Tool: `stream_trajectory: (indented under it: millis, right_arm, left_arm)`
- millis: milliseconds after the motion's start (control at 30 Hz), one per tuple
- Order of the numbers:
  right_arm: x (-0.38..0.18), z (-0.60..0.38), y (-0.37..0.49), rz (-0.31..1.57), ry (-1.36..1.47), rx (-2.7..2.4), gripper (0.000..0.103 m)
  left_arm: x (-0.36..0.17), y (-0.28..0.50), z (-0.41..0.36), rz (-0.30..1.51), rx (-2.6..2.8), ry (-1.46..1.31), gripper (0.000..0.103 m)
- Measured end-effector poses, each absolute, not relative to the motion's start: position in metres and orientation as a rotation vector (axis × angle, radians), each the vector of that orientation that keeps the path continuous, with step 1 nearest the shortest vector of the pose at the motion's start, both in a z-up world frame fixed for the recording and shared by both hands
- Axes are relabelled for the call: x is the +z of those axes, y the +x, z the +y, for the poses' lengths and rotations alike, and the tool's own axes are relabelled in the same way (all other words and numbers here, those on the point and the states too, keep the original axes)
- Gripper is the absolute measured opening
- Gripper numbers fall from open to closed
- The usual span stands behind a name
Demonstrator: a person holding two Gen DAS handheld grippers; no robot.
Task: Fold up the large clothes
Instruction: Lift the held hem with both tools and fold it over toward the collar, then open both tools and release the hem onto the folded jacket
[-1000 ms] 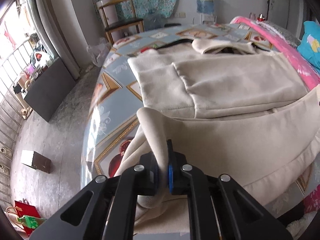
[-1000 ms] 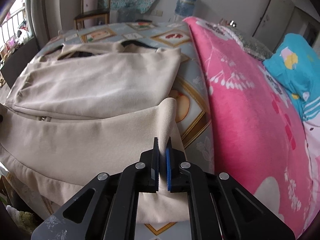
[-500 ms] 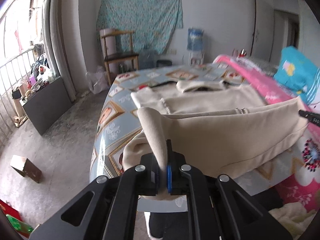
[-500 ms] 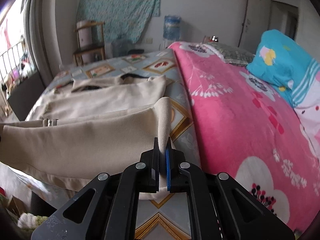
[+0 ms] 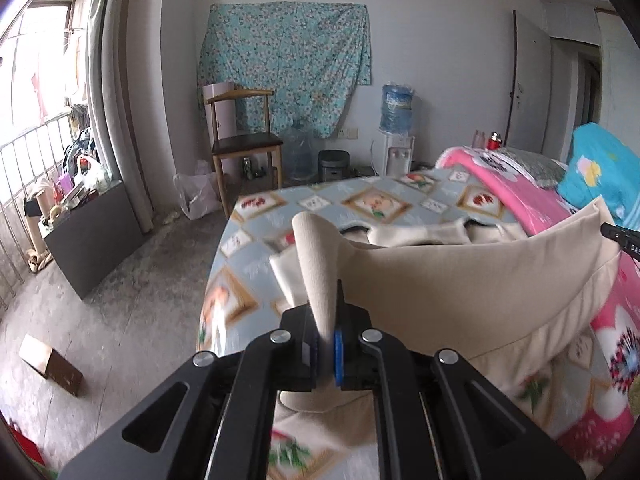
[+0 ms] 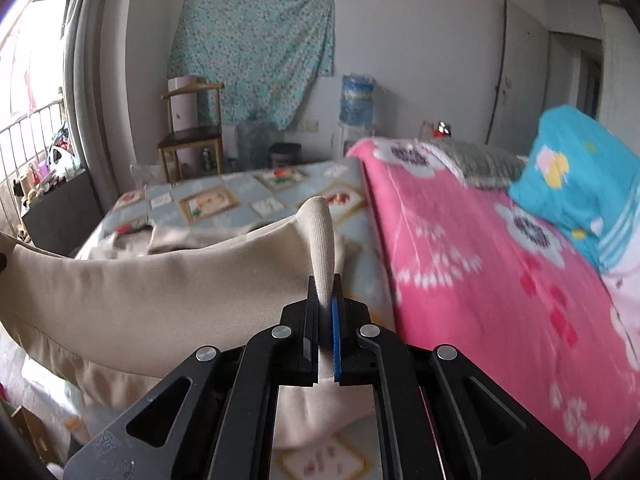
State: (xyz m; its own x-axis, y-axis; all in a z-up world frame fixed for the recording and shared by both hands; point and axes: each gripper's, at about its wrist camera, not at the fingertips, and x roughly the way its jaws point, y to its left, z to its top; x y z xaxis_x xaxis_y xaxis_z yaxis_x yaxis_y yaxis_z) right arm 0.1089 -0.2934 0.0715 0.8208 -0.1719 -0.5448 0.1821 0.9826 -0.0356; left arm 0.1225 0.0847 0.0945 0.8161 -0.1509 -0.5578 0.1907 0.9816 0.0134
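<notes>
A large beige garment (image 5: 460, 280) lies on a bed covered by a patterned blue sheet (image 5: 360, 204). My left gripper (image 5: 326, 344) is shut on the garment's near left corner, and the cloth stands up in a cone above the pads. My right gripper (image 6: 325, 336) is shut on the near right corner of the same garment (image 6: 140, 292). The hem hangs stretched in the air between the two grippers, lifted off the bed. The far part of the garment, with its collar (image 5: 424, 234), still rests on the sheet. The right gripper's tip (image 5: 620, 236) shows at the right edge of the left wrist view.
A pink flowered blanket (image 6: 500, 280) and a turquoise pillow (image 6: 580, 184) fill the bed's right side. Beyond the bed stand a wooden chair (image 5: 244, 144), a water dispenser (image 5: 396, 136) and a dark low cabinet (image 5: 92, 236). A small box (image 5: 50, 364) lies on the floor at left.
Both grippers have risen with the garment's near edge, lifting the hem off the bed. The views have tilted upward, so more of the room and back wall shows.
</notes>
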Motion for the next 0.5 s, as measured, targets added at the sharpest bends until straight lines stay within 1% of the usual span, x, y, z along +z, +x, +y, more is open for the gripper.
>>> stream_trajectory:
  millis: [100, 300, 400, 500]
  right_arm:
    - [0.082, -0.301, 0.148, 0.565, 0.007, -0.176, 0.005]
    - [0.087, -0.320, 0.241, 0.581, 0.016, -0.160, 0.005]
    - [0.075, -0.328, 0.292, 0.624, 0.030, -0.149, 0.005]
    - [0.044, -0.329, 0.338, 0.710, 0.019, -0.147, 0.005]
  left_arm:
    - [0.102, 0.164, 0.085, 0.592, -0.191, 0.065, 0.006]
    - [0.109, 0.275, 0.079, 0.640, -0.216, 0.049, 0.006]
    - [0.087, 0.338, 0.069, 0.720, -0.208, 0.075, 0.006]
    - [0.049, 0.383, 0.067, 0.825, -0.189, 0.080, 0.006]
